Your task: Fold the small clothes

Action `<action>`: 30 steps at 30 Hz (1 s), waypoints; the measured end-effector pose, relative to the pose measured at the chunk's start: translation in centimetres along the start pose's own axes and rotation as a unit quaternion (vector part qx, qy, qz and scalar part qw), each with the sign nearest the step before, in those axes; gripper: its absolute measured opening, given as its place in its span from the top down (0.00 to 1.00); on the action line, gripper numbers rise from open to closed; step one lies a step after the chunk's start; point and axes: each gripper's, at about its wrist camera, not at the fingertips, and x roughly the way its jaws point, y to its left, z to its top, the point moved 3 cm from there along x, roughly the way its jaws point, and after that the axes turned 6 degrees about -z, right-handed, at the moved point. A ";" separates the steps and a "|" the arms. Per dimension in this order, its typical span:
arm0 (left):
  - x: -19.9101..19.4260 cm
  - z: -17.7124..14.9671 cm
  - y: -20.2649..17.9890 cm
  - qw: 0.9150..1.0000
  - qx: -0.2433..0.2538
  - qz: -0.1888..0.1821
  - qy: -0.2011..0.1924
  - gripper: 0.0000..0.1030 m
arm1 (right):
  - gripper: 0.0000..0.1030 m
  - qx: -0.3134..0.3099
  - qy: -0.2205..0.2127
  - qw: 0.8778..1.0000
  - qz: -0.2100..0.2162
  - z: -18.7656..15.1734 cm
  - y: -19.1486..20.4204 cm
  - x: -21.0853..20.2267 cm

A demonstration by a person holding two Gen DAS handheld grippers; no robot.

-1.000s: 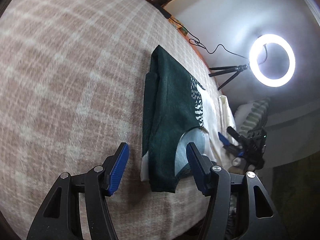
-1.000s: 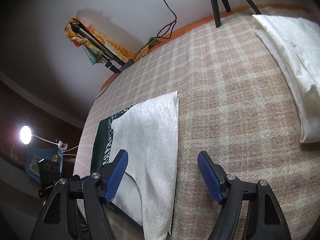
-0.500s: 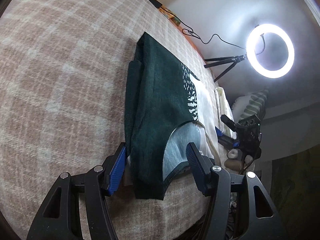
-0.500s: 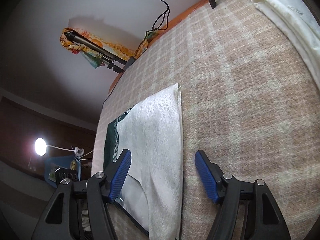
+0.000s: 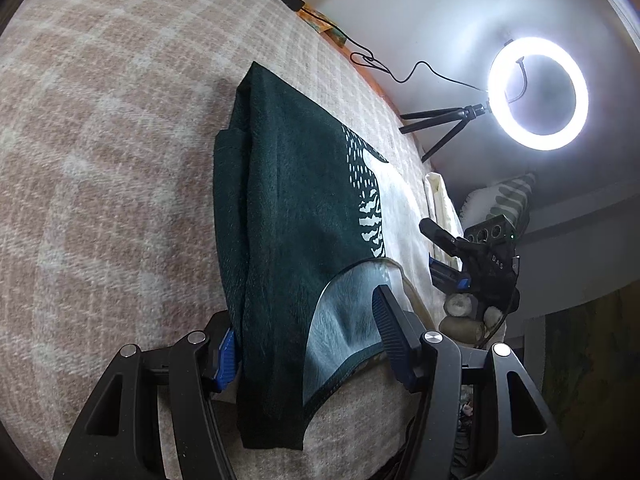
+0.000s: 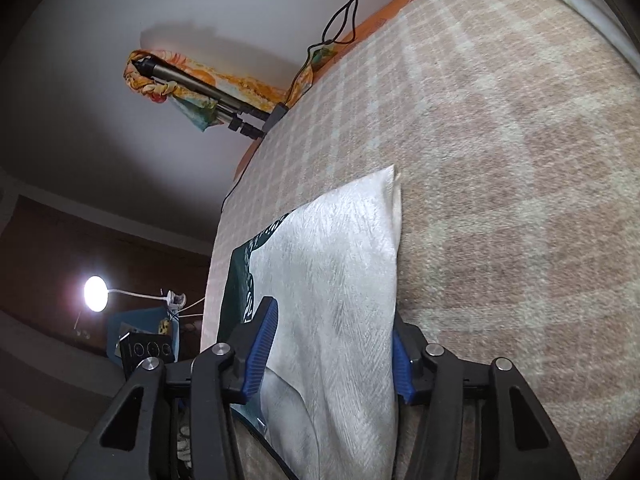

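Note:
A small dark green and white garment (image 5: 296, 232) lies partly folded on the plaid blanket (image 5: 100, 160). My left gripper (image 5: 306, 340) is open, its fingers straddling the garment's near green shoulder edge beside the neckline. In the right wrist view the white side of the garment (image 6: 332, 280) lies flat. My right gripper (image 6: 330, 348) is open with a finger on each side of the white near edge. The right gripper also shows in the left wrist view (image 5: 472, 264).
A lit ring light on a small tripod (image 5: 538, 100) stands at the blanket's far edge. A folded cream cloth (image 5: 438, 200) lies beyond the garment. A tripod wrapped in colourful cloth (image 6: 192, 88) and a cable (image 6: 336, 20) are at the bed's far side.
Both grippers have moved forward and down onto the garment's near edge, so that each pair of open fingers now straddles the fabric. The garment itself has not moved.

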 end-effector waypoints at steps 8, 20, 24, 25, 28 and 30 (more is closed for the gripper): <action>0.2 -0.3 -0.9 0.999 0.029 0.021 0.009 0.52 | 0.63 0.005 0.005 1.000 -0.003 0.9 0.0 0.8; 0.5 -0.9 -2.3 0.996 0.075 0.047 0.006 0.93 | 0.94 -0.064 -0.009 0.995 -0.082 0.3 3.7 1.4; 0.5 -1.0 -3.5 0.996 0.087 0.035 0.005 0.93 | 0.96 -0.114 -0.026 0.987 -0.111 -0.3 6.0 0.9; 0.3 -1.0 -3.8 0.995 0.090 0.032 0.004 0.94 | 0.97 -0.123 -0.031 0.985 -0.117 -0.4 6.5 0.7; 0.2 -1.1 -5.4 0.993 0.113 0.026 -0.003 0.94 | 0.97 -0.143 -0.046 0.981 -0.125 -0.6 7.9 -0.1; 0.4 -1.1 -6.6 0.991 0.130 0.023 -0.004 0.94 | 0.97 -0.157 -0.054 0.978 -0.125 -0.7 8.6 -1.1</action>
